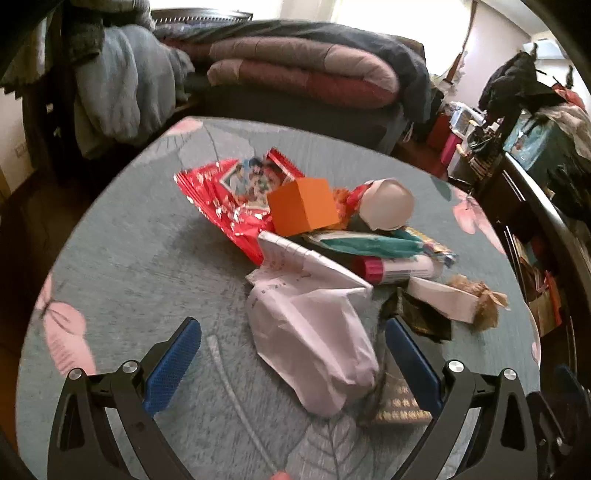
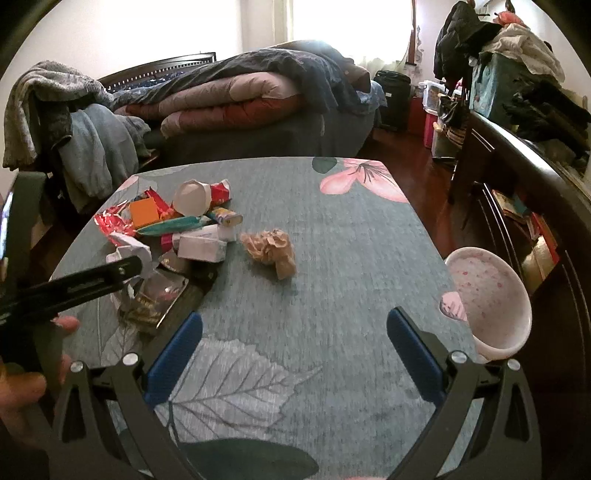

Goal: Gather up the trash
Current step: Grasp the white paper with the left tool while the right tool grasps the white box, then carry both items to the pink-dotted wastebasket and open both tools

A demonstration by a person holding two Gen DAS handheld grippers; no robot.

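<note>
- Under the white paper, a dark wrapper is lying half hidden between the left gripper's open jaws.
- Near the table's right edge, a pink bowl is sitting partly cut off beside the right gripper, its jaws gaping empty.
- A brown paper wad is lying mid-table, apart from the trash pile.

We're in a lived-in home bedroom: a bed with a dark headboard sits at the back, piled with a folded pink-and-maroon quilt and a dark blanket, and a bright window glows behind it. Clothes are heaped on a chair to the left and over a dark dresser on the right, with storage bins on the wood floor. Up front, a table with a flowered teal cloth holds household litter and a pink speckled bowl.
</note>
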